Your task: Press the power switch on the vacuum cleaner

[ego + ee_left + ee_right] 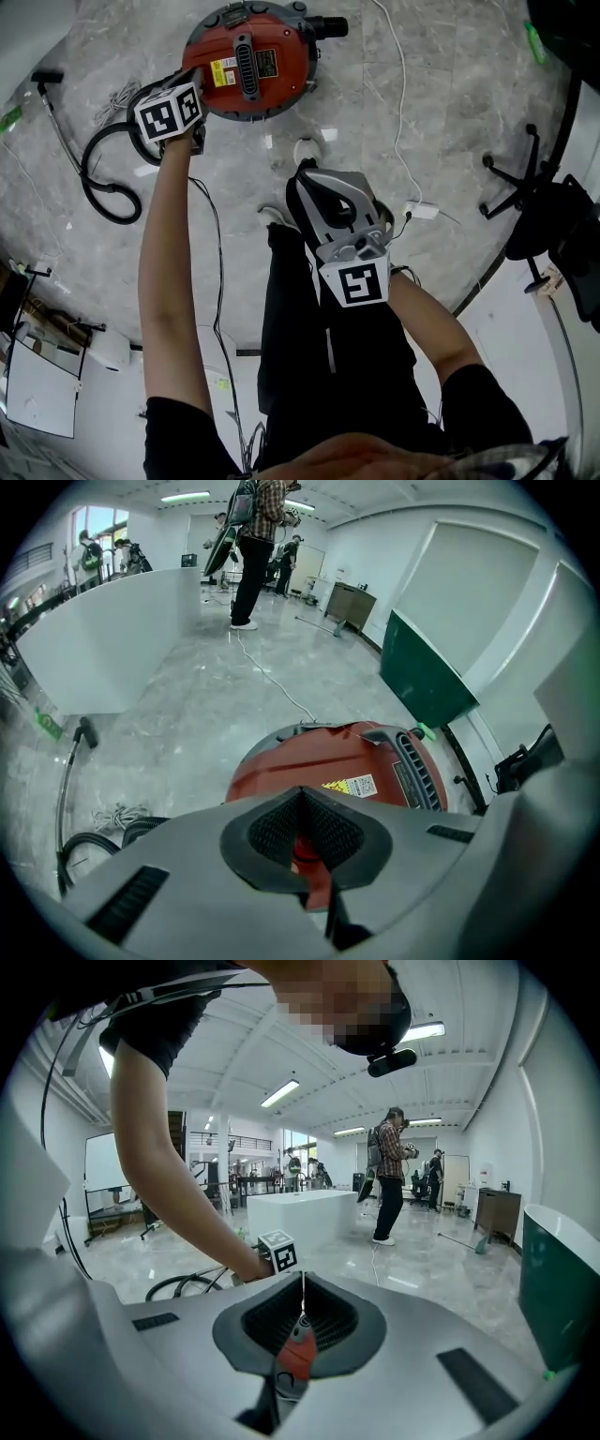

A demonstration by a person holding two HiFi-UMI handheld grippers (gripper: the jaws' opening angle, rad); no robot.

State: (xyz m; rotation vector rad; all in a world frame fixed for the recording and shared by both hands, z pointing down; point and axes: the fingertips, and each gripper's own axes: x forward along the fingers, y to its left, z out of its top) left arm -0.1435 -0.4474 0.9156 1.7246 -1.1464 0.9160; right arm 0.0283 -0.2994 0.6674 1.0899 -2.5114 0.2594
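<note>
Pointing at one red vacuum cleaner (pixel 251 58), left tongs (pixel 302 797) pressed together, perhaps touching it; right tongs (pixel 302 1283) likewise together, empty.

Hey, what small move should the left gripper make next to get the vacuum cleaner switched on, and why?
Probably a short push down with the left gripper onto the vacuum cleaner. Its jaws are together and sit right over the left edge of the red housing, so it looks placed to press. I can't make out the switch itself. The right gripper is held back near the person's legs.

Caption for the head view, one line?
Shut left gripper at the rim of the red vacuum cleaner; right gripper hangs clear of it.
</note>
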